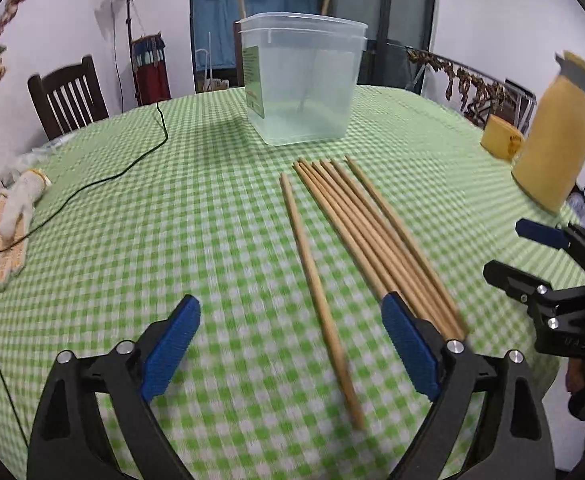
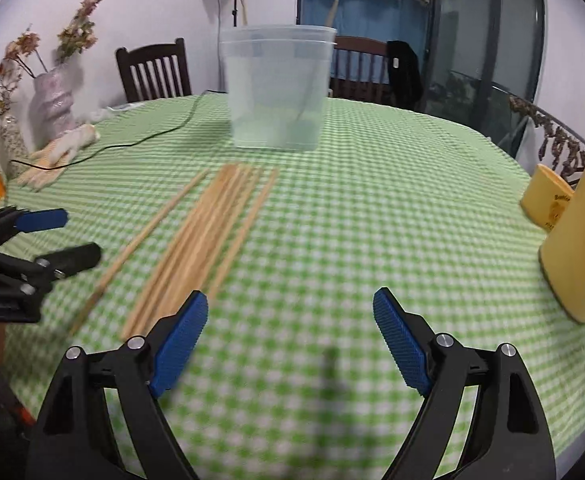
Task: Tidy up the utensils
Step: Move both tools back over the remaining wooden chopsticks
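Several wooden chopsticks (image 1: 372, 232) lie side by side on the green checked tablecloth (image 1: 212, 220), with a single chopstick (image 1: 316, 292) apart on their left. Behind them stands a clear plastic container (image 1: 302, 80). My left gripper (image 1: 290, 304) is open over the near ends; the single chopstick shows in the gap, untouched by the pads. In the right wrist view, my right gripper (image 2: 290, 298) is open and empty, just right of the chopsticks (image 2: 204, 232), with the container (image 2: 278, 88) beyond. Each gripper shows in the other's view: the right gripper (image 1: 508, 249), the left gripper (image 2: 76, 236).
A yellow thermos jug (image 1: 556, 140) and a yellow cup (image 1: 500, 138) stand at the table's right edge. A black cable (image 1: 132, 164) and a white glove (image 1: 16, 208) lie on the left. A vase of dried flowers (image 2: 52, 104) and wooden chairs (image 2: 154, 72) ring the table.
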Tool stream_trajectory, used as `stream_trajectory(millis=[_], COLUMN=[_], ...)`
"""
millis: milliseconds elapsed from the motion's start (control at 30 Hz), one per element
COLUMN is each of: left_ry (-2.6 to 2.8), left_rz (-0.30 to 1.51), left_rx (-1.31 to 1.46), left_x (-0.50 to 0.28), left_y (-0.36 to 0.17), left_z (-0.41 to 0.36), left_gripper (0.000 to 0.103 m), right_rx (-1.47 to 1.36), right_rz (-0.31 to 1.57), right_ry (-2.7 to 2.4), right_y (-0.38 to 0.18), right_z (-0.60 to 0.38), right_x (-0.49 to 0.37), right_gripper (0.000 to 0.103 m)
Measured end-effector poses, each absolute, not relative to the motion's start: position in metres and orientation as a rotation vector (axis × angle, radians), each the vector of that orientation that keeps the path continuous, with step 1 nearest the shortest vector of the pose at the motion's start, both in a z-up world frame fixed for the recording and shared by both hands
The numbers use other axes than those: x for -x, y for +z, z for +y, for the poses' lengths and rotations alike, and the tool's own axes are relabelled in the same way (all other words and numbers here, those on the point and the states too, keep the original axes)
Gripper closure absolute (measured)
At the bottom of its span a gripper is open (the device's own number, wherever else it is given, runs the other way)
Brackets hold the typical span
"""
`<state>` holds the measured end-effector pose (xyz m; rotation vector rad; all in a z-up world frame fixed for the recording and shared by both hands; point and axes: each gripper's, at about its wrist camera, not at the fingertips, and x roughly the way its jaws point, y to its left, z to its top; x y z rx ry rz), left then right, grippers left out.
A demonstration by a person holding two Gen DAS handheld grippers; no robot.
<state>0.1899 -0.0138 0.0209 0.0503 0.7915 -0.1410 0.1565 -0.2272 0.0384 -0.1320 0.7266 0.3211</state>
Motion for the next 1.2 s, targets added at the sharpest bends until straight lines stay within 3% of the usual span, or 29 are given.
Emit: stream_trajectory(millis=[133, 333, 700, 767, 800, 933, 1200], left_ry=[-0.123, -0.124, -0.158, -0.161, -0.164, -0.263, -0.309], left_rz=[0.796, 0.788, 0.838, 0.842, 0.847, 0.883, 0.901], left_rx=[-0.152, -0.217, -0.119, -0.111, -0.103, -0.048, -0.013], left_x=[-0.178, -0.167, -0.165, -0.165, -0.165, -0.162, -0.156], left_y=[0.012, 0.009, 0.004, 0.004, 0.004, 0.004, 0.002], left_z=[-0.025, -0.032, -0.016, -0.016, -0.016, -0.017, -0.020], left_gripper=[0.032, 0.044, 0.060, 0.065, 0.067, 0.067, 0.068], right_rx=[0.127, 0.157, 0.182, 0.182, 0.177, 0.192, 0.185], right_rz=[0.746, 0.779, 0.787, 0.799, 0.804, 0.806, 0.803], right_ry=[0.329, 0.325, 0.329, 0.324, 0.323, 0.302, 0.304], right_y=[0.033, 0.018, 0.016, 0.014, 0.014, 0.016, 0.015], right_z=[-0.220, -0.207, -0.195, -0.195, -0.196, -0.206, -0.219], right_x=[-0.152, -0.153, -0.153, -0.152, -0.152, -0.148, -0.138], right_gripper=[0.036, 0.046, 0.050, 0.056, 0.064, 0.079, 0.081])
